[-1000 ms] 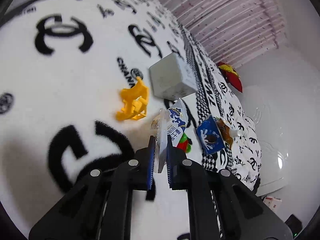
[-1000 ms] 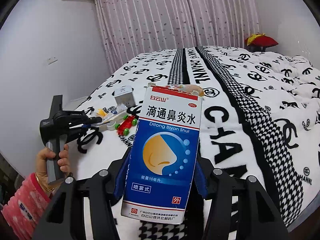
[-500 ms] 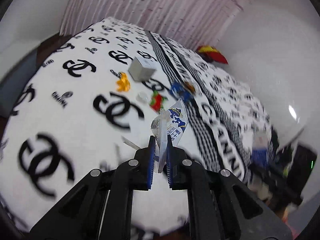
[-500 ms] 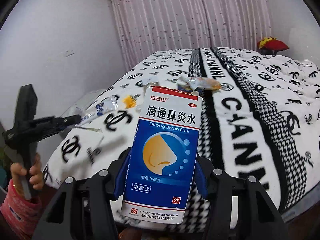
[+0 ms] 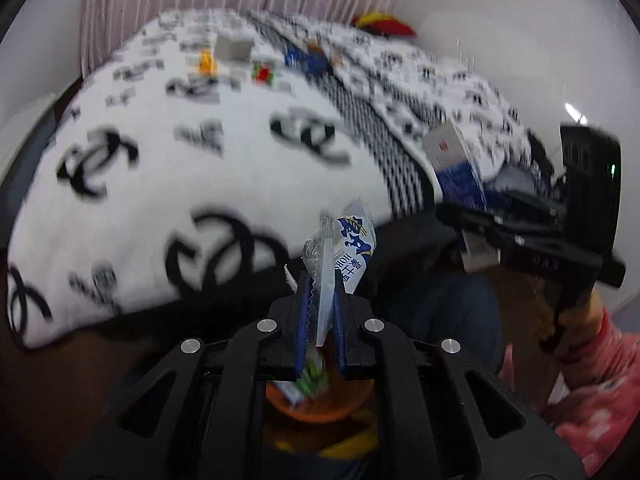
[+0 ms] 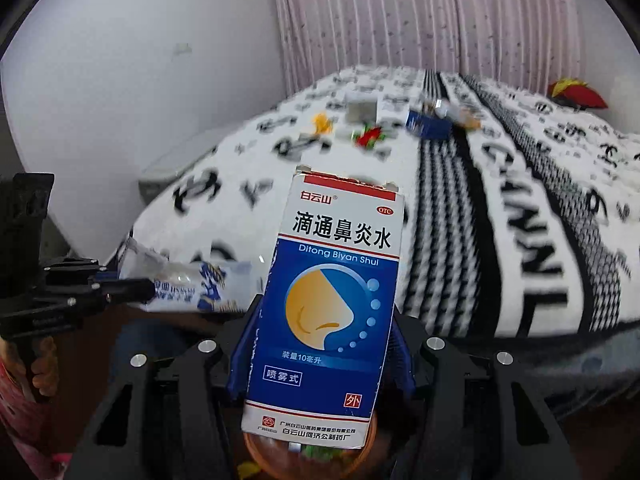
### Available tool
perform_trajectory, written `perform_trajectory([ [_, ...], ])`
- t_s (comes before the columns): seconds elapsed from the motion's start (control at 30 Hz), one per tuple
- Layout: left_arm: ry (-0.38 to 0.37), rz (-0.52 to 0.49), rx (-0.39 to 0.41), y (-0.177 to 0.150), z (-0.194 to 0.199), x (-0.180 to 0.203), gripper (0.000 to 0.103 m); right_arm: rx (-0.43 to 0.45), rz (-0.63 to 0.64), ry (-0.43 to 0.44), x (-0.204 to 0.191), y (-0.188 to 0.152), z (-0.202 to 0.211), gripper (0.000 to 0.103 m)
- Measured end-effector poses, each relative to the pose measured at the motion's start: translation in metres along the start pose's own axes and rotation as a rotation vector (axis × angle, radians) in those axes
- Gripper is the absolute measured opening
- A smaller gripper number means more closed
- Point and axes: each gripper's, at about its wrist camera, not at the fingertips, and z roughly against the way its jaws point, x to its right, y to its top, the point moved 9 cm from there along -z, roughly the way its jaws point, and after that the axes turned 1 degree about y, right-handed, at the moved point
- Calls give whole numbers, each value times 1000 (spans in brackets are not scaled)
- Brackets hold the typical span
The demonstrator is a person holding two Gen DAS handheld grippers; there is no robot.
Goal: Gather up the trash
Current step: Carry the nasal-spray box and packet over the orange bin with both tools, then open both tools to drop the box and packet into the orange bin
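Observation:
My left gripper (image 5: 320, 300) is shut on a crinkled clear wrapper with blue print (image 5: 346, 248), held past the foot of the bed. Right below its fingers sits an orange bin (image 5: 320, 406) with scraps inside. My right gripper (image 6: 320, 354) is shut on a blue and white medicine box (image 6: 328, 308), upright between the pads, with the orange bin's rim (image 6: 256, 454) under it. From the right wrist view the left gripper (image 6: 134, 288) and its wrapper (image 6: 192, 284) reach in from the left. The medicine box (image 5: 456, 168) also shows at the right of the left wrist view.
The bed's black and white blanket (image 6: 500, 240) fills the background. Far up on it lie a grey box (image 6: 362, 110), a yellow toy (image 6: 322, 122), a red and green toy (image 6: 370, 136) and a blue packet (image 6: 428, 124). A pink sleeve (image 5: 592, 372) is at the right.
Both grippers have pulled back from the bed to its foot, each still holding its item. The orange bin has come into view beneath them, and the bed items now look small and far away.

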Motion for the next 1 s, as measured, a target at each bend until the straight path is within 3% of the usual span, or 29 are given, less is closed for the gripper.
perform_trajectory([
  [0.23,-7,12,-191,-75,-61,3,10,-176,-76,7,5,-79,-42,55],
  [0.53,-13,150,-388,-131,-141,-19,10,-388,-147,-7,20,-154,-104,55],
  [0.77,42,207,-542,-167,-188,-31,10,-528,-204,3,29,-192,-147,55],
  [1.0,75,227,-609,-184,-211,-30,10,-607,-234,2,31,-212,-170,55],
])
